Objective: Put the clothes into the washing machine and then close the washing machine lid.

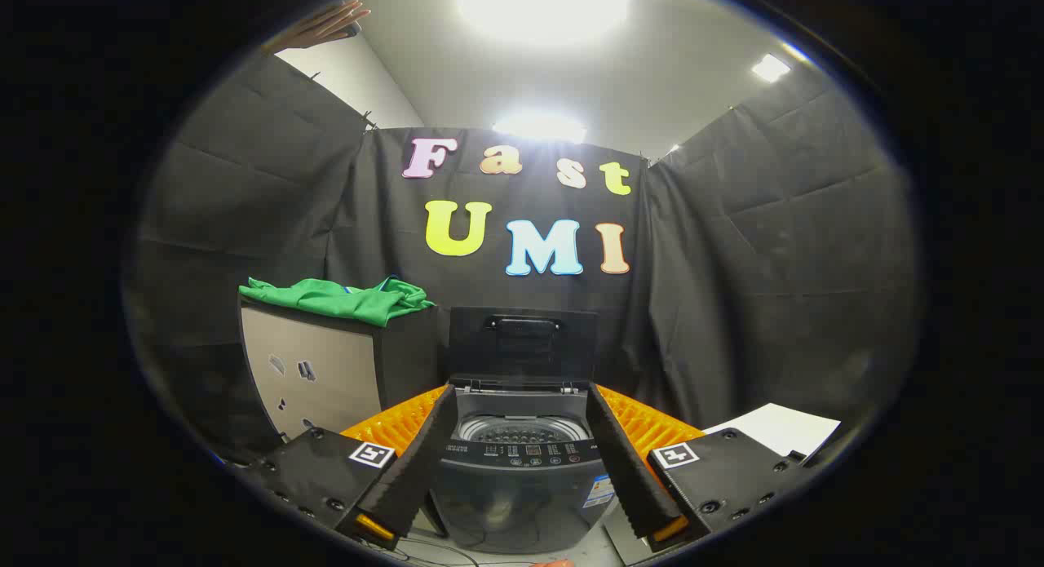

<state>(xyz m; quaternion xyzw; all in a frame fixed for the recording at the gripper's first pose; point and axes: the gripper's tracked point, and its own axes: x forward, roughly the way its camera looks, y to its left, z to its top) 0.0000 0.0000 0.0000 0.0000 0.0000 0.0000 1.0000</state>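
Gripper view looks forward over the 2 fingers toward a small top-loading washing machine (522, 469), which stands directly ahead and shows in the gap between them. The gripper (522, 477) is spread wide: its fingers (408, 477) stand well apart, 1 on each side of the machine's body, and nothing is held between them. Neither finger can be seen touching the machine. The washing machine lid (522, 343) is raised and stands upright at the rear of the machine, with a dark handle (523, 323) near its top edge. Below the lid the perforated drum (522, 429) is exposed, and no garment can be seen in the part of it that shows. A control panel (522, 451) runs along the front edge of the opening. The clothes (342, 299), a crumpled green garment with a thin blue edge, lie on top of a box-shaped cabinet (314, 371) that stands just beside the machine on its left, well beyond the fingers. The garment sits higher than the machine's opening and apart from it. A white sheet (779, 428) lies on the right, beyond the right finger. A person's hand (326, 24) reaches above the booth's wall at the upper left. Bright ceiling lights (542, 8) glare overhead.
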